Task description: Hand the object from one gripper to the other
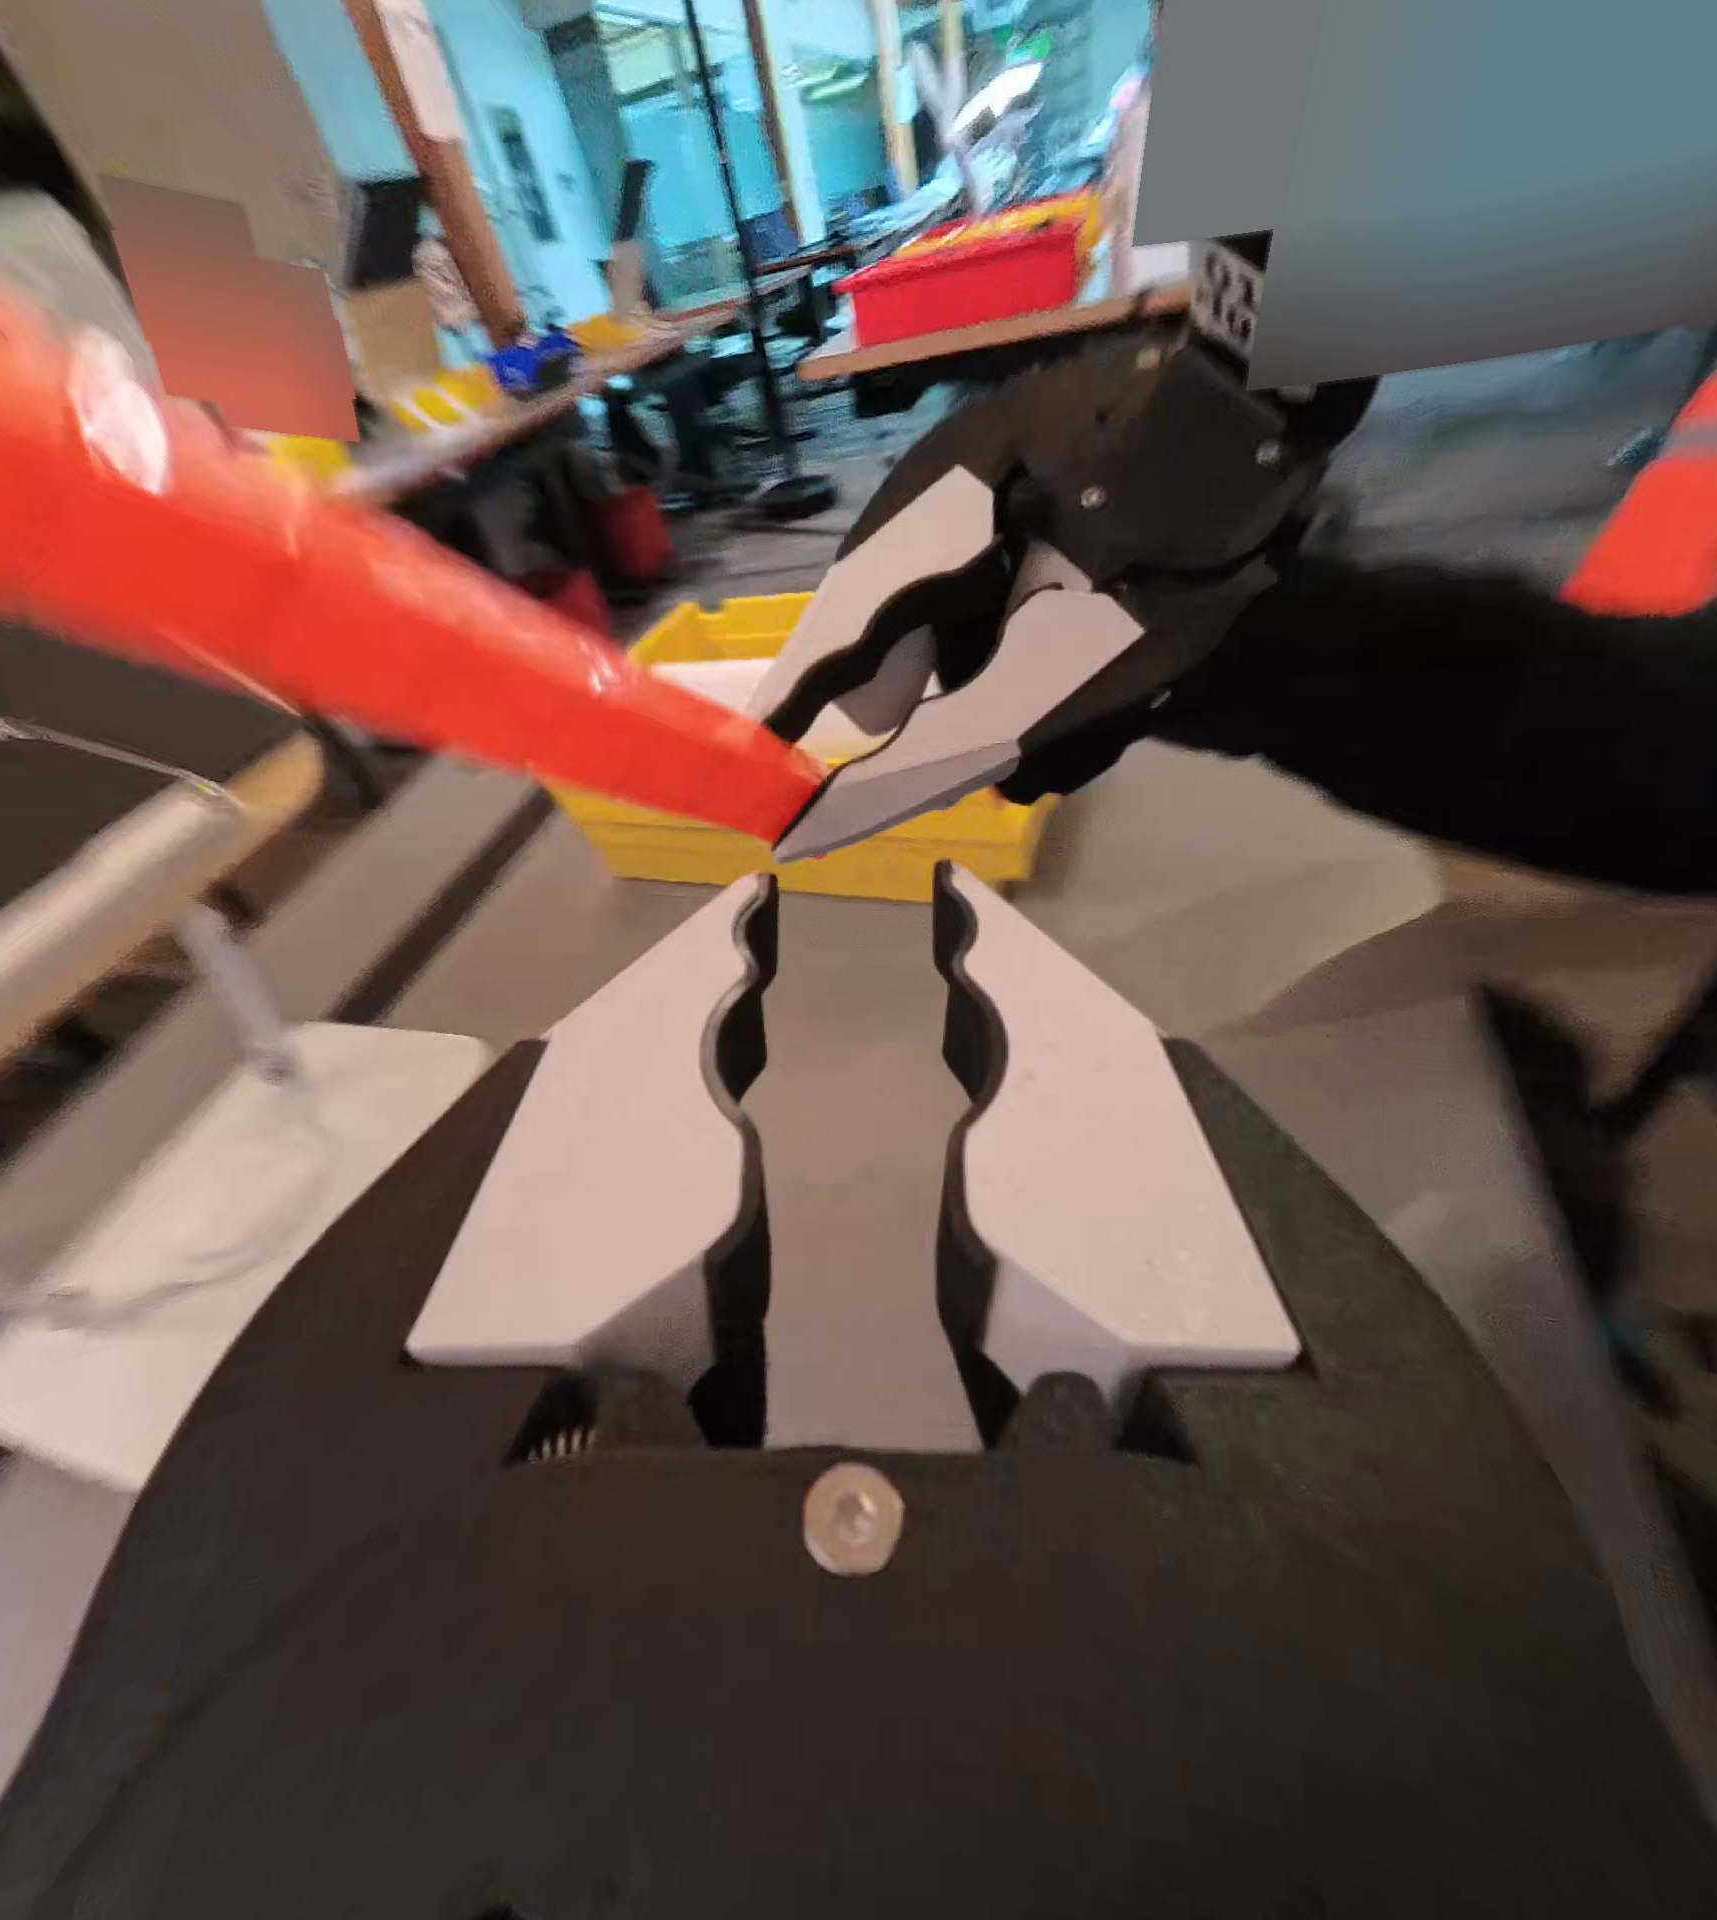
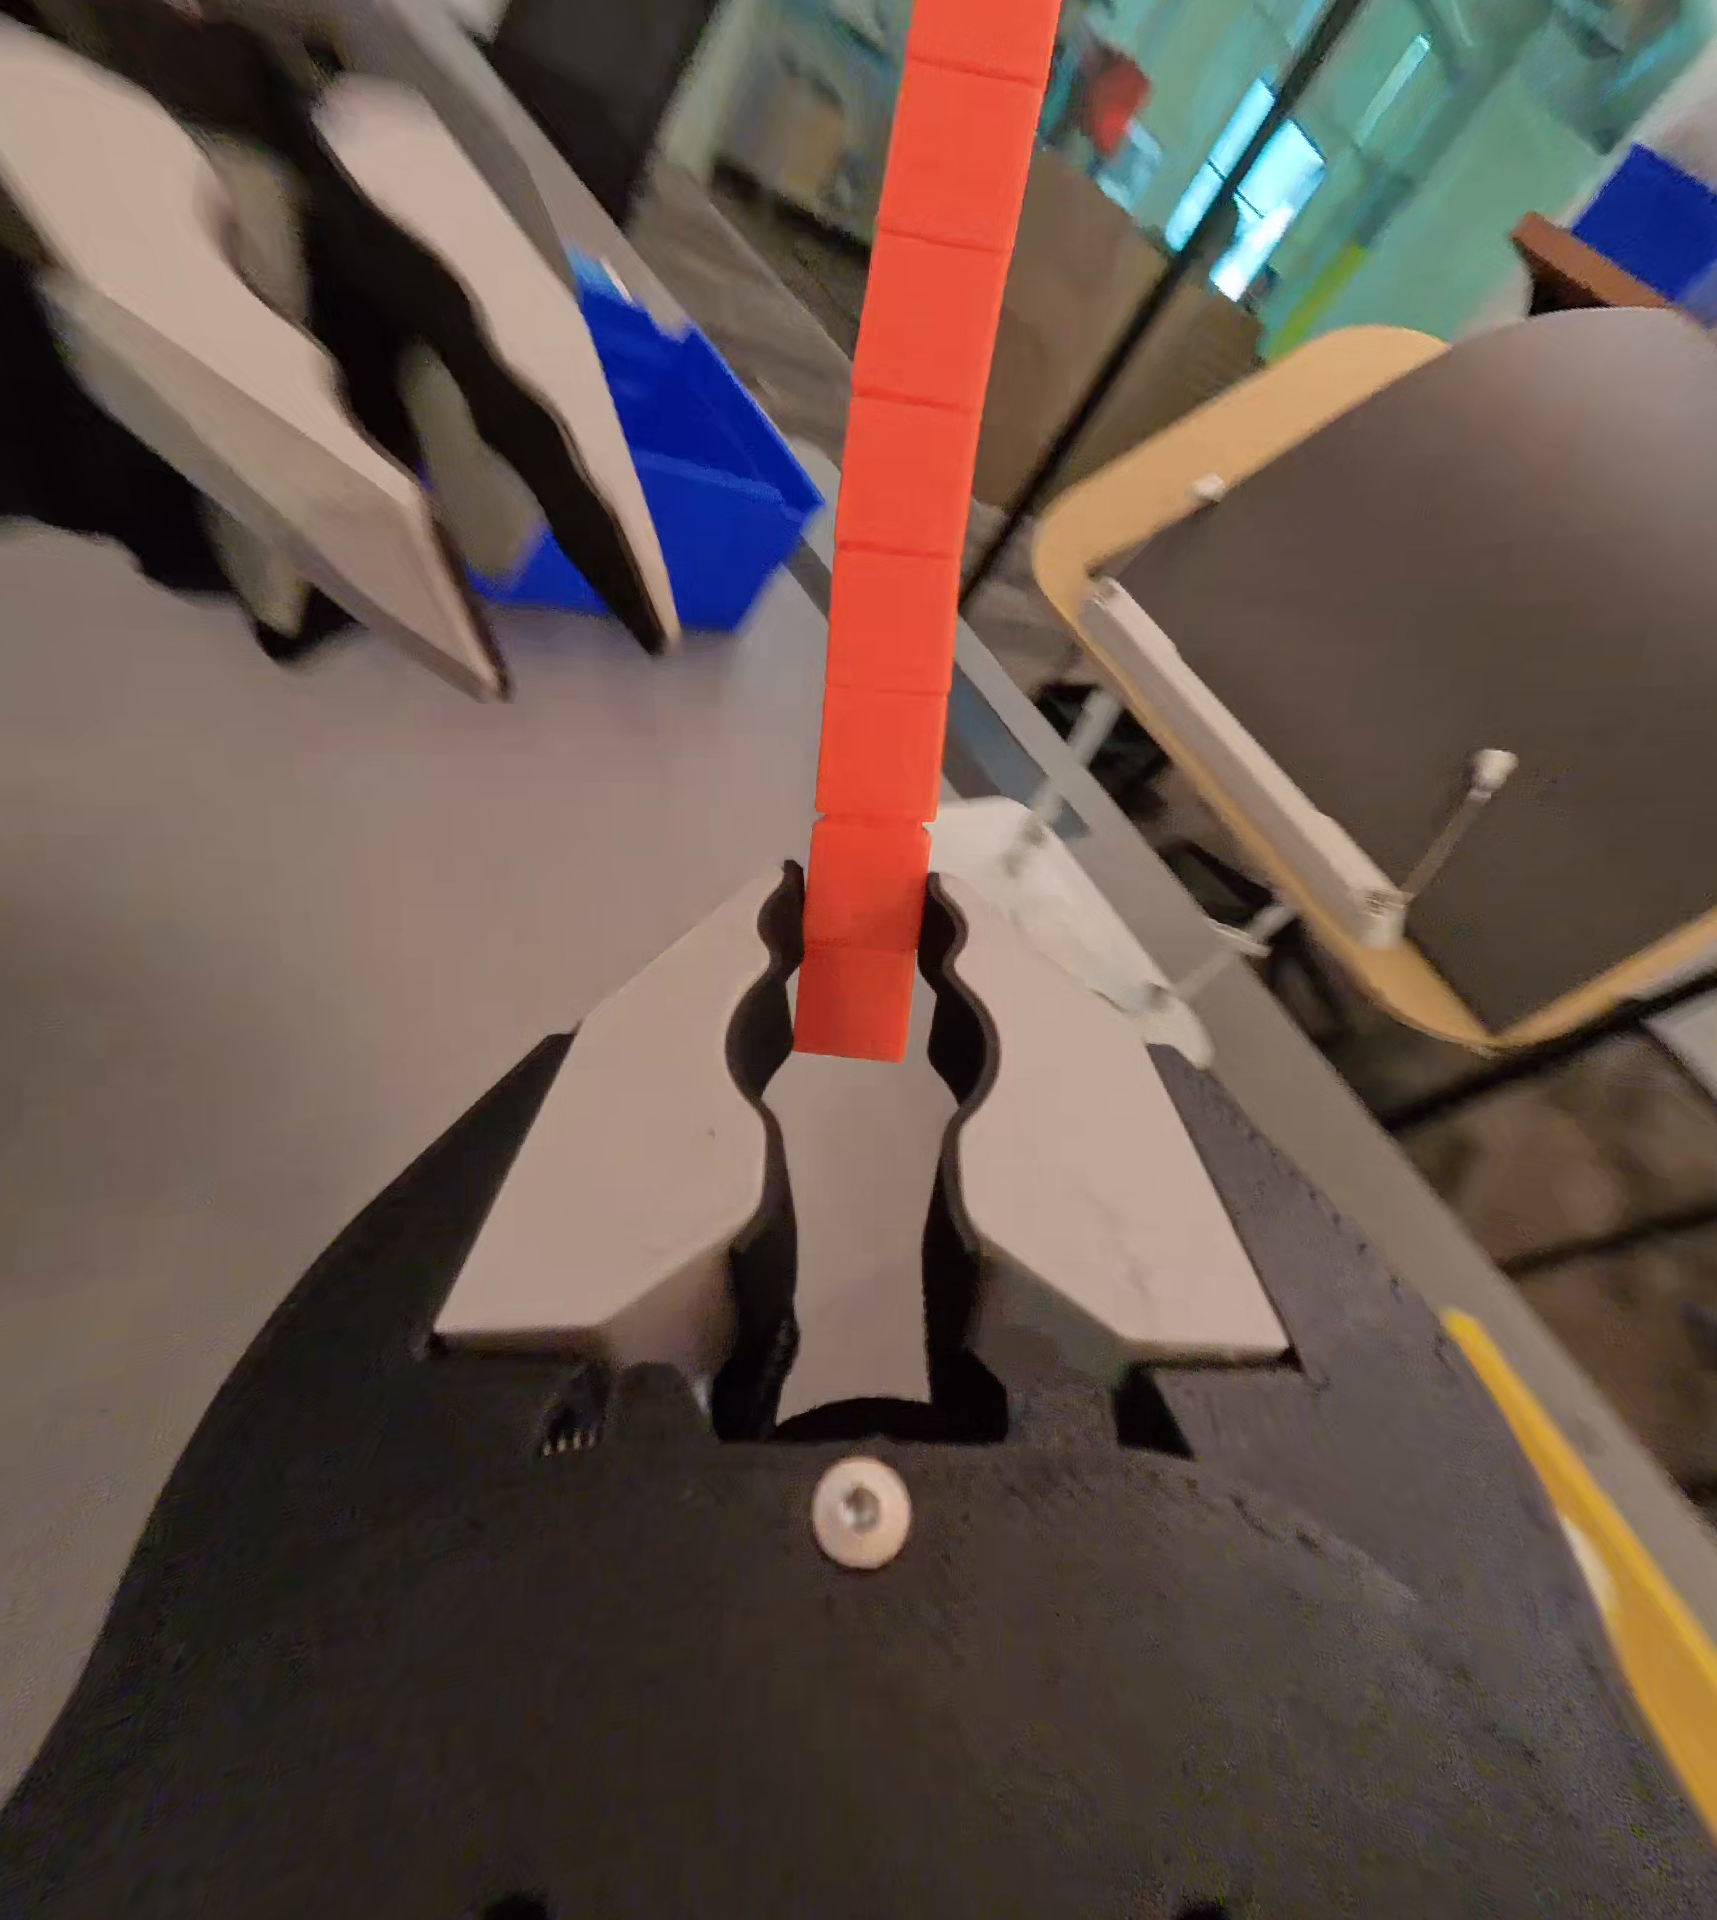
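A long orange bar of joined cubes stands up from my right gripper, which is shut on its lowest cubes. In the left wrist view the bar runs from the upper left down to the right gripper, which pinches its end. My left gripper is open and empty, its fingertips just below the bar's held end and apart from it. In the right wrist view the left gripper hangs open to the left of the bar, not touching it.
A yellow bin sits on the grey table behind the grippers. A blue bin stands at the table's far edge. A chair stands beside the table. A gloved hand holds the right gripper.
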Motion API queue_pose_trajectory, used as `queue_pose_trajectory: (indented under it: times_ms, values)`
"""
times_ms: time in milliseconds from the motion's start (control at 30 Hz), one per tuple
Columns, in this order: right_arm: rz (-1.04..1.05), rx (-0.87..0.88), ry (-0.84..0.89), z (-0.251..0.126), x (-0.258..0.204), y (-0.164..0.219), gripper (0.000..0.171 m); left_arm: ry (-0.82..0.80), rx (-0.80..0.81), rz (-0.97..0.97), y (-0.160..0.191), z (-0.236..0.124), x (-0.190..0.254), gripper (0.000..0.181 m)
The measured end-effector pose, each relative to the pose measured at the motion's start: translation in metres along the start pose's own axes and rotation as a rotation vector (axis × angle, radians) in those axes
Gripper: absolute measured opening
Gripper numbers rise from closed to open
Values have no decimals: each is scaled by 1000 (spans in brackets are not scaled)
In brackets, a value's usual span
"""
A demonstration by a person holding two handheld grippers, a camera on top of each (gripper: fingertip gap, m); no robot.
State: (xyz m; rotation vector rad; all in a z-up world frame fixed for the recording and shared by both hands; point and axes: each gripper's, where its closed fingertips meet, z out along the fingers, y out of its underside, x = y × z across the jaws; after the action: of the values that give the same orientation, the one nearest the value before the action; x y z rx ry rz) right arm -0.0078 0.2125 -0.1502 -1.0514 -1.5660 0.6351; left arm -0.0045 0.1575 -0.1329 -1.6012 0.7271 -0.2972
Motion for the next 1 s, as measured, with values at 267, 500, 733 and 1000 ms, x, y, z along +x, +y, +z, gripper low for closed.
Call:
queue_pose_trajectory:
  times_ms: [267,500,733,1000]
  values:
    - [-551,-270,262,9,8,20,20,-280,-391,370,-4,21,-16,53]
    - [-916,-204,248,12,-21,2,20,80,-736,9,32,3,-1,53]
    - [-1047,-122,216,12,-45,-7,19,289,-848,-116,63,-4,10,21]
    - [-660,3,138,7,-33,-15,80,281,-520,-240,36,2,-4,20]
